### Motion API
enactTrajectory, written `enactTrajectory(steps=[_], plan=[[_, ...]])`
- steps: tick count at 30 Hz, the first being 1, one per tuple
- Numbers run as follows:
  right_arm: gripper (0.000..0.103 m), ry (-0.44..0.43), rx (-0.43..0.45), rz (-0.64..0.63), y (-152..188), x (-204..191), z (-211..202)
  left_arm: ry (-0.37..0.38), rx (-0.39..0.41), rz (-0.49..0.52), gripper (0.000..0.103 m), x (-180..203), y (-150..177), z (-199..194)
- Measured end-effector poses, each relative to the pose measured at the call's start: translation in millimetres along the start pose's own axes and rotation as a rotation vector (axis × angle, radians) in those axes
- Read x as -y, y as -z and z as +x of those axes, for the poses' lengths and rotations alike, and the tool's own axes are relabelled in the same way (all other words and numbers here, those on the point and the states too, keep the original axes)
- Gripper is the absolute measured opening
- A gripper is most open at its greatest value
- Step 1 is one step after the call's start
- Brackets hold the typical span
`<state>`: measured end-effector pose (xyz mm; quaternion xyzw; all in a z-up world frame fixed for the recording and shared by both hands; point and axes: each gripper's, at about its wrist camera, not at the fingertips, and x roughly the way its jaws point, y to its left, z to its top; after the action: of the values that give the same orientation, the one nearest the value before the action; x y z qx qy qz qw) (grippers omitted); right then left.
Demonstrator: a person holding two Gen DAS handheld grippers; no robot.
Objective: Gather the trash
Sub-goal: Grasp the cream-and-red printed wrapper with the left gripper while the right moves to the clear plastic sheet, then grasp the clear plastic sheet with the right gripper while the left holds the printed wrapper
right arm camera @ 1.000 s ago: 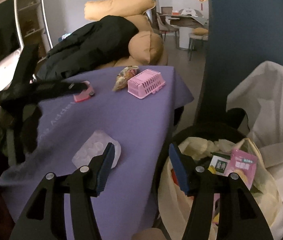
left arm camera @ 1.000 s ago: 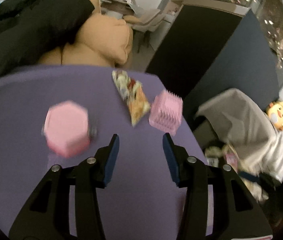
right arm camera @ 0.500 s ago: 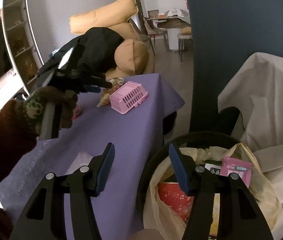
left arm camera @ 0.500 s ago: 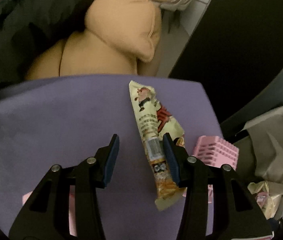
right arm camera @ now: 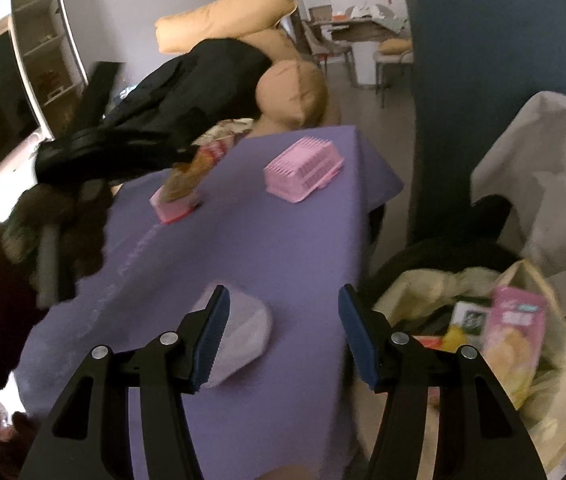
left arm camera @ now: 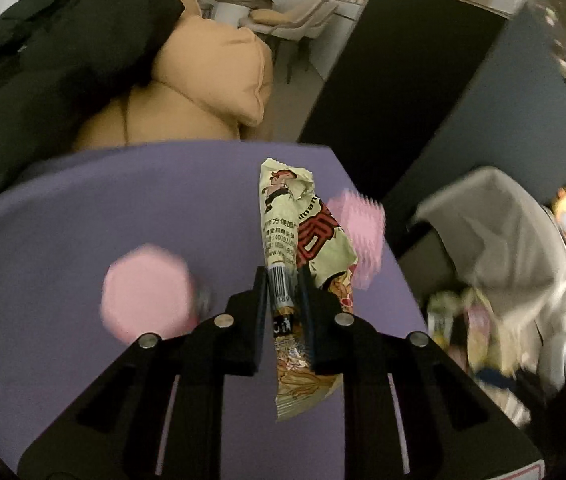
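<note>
Left gripper is closing its jaws on the snack wrapper — the pads pinch the wrapper's barcode strip, and the packet hangs above the purple desk, its crumpled lower end trailing below the fingers. Just left of it sits a blurred pink hexagonal box; just right, behind the wrapper, a pink slotted basket. Far beyond the desk edge lie tan cushions under a black coat.

Right gripper is spread wide and holds nothing — it hovers over the near desk edge, with a clear plastic tray by its left finger. To the right stands the trash bin, its bag already holding packets
</note>
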<state>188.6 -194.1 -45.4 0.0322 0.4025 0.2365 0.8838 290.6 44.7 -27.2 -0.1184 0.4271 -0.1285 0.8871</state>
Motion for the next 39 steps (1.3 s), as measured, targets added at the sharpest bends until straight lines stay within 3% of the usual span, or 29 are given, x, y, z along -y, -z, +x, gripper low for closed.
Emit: enactTrajectory(steps=[4,6,12,20,25,29,32,39], plan=[[0.054,-0.033,-0.048,0.029,5,-17,13,0.047,-0.017,-0.017,0.015,-15,52,-38],[0.054,-0.035,-0.065,0.05,7,-21,17,0.036,-0.013,-0.01,0.015,-20,74,-49],[0.054,-0.004,-0.117,0.08,18,-34,34,0.021,-0.071,-0.045,0.015,-40,115,-53],[0.054,0.007,-0.138,0.013,17,-59,46,0.039,-0.072,-0.099,0.015,-56,128,-52],[0.054,0.07,-0.153,0.03,11,-63,51,0.04,-0.076,-0.107,0.016,-56,130,-52],[0.054,0.048,-0.167,0.053,9,-59,52,0.038,-0.08,-0.106,0.017,-57,130,-51],[0.054,0.088,-0.199,-0.041,8,-68,53,0.03,-0.079,-0.101,0.017,-56,131,-51],[0.054,0.131,-0.069,-0.081,8,-71,28,0.021,-0.074,-0.092,0.018,-54,133,-51]])
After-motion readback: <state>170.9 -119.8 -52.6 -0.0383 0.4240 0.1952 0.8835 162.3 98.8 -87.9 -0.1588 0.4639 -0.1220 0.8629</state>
